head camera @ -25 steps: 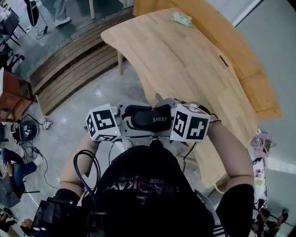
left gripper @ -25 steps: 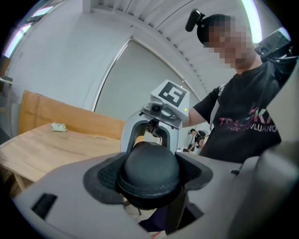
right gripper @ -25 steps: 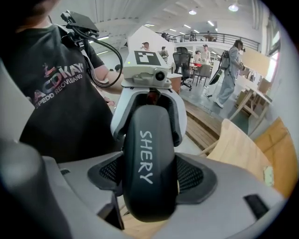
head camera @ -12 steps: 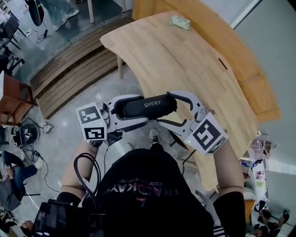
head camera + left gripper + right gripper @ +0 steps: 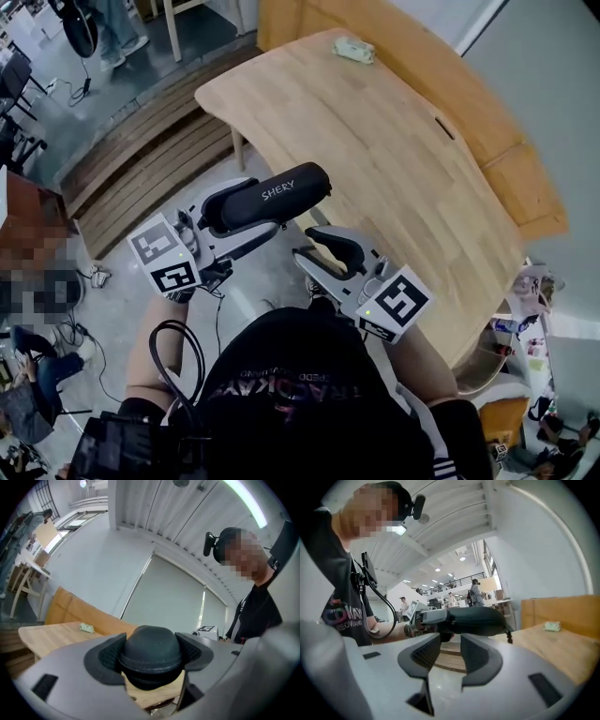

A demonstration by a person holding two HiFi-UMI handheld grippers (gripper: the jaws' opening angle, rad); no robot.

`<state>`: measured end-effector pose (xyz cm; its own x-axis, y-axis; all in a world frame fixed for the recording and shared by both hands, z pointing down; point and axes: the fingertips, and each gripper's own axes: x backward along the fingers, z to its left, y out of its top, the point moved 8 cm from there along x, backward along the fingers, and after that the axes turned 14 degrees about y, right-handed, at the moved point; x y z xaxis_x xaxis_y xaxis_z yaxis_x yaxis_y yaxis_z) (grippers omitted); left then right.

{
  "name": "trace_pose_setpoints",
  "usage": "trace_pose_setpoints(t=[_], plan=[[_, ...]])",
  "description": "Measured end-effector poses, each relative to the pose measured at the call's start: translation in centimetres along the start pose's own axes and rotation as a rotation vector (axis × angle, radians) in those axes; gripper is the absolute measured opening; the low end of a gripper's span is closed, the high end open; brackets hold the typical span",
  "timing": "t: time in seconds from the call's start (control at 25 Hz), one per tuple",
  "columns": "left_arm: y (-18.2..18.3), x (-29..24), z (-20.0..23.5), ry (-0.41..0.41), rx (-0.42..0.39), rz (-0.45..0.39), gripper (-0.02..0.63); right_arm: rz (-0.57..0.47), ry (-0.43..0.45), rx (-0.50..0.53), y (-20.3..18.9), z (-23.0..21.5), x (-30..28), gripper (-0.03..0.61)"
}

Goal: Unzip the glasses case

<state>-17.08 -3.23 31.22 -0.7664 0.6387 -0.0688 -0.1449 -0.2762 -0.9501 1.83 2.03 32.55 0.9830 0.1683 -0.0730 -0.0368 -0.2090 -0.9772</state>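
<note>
Glasses case (image 5: 267,195) near table (image 5: 403,159); packet (image 5: 354,50) beyond

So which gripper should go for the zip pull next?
Right. The left gripper clamps the black oval glasses case; the right gripper, its fingers just closed further on nothing, faces the dangling zip pull.

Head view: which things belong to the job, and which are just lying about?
Job: glasses case, clamped in the left claw; right claw, whose jaws have just been closing with nothing between them.
Lying about: wooden table; small pale packet on its far end.
</note>
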Motion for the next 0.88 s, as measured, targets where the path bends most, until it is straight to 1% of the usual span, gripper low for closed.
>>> trace_pose_setpoints(t=[0.08,0.16,0.2,0.24,0.36,0.4,0.44,0.52,0.64,0.72,0.8,0.88], plan=[[0.3,0.0,-0.3,-0.007,-0.014,-0.009,0.333,-0.034,-0.009,-0.033,-0.4,0.2,-0.8,0.133],[0.4,0.0,-0.4,0.004,-0.012,-0.013,0.333,-0.060,-0.060,-0.015,-0.4,0.4,-1.4,0.127],[0.4,-0.1,-0.5,0.017,0.000,-0.011,0.333,-0.049,-0.108,0.032,-0.2,0.4,-1.4,0.126],[0.4,-0.1,-0.5,0.035,0.018,-0.005,0.333,-0.009,-0.161,0.106,-0.1,0.5,-1.4,0.121],[0.1,-0.4,-0.2,0.098,0.078,0.025,0.333,0.196,-0.291,0.383,0.1,1.0,-1.5,0.118],[0.1,-0.5,-0.1,0.117,0.092,0.036,0.333,0.218,-0.322,0.456,0.1,1.2,-1.8,0.118],[0.1,-0.6,0.1,0.131,0.103,0.046,0.333,0.216,-0.350,0.520,0.1,1.3,-2.1,0.118],[0.1,-0.7,0.1,0.143,0.123,0.060,0.333,0.236,-0.392,0.629,0.0,1.4,-2.8,0.118],[0.1,-0.7,-0.1,0.143,0.155,0.072,0.333,0.309,-0.449,0.749,-0.3,1.6,-3.3,0.118],[-0.1,-0.8,-0.3,0.142,0.168,0.080,0.333,0.330,-0.489,0.807,-0.4,1.8,-3.5,0.118],[-0.4,-0.9,-0.4,0.140,0.175,0.087,0.333,0.344,-0.510,0.845,-0.6,1.9,-3.7,0.118],[-0.6,-1.1,-0.4,0.134,0.182,0.094,0.333,0.358,-0.521,0.863,-0.8,2.0,-3.9,0.118]])
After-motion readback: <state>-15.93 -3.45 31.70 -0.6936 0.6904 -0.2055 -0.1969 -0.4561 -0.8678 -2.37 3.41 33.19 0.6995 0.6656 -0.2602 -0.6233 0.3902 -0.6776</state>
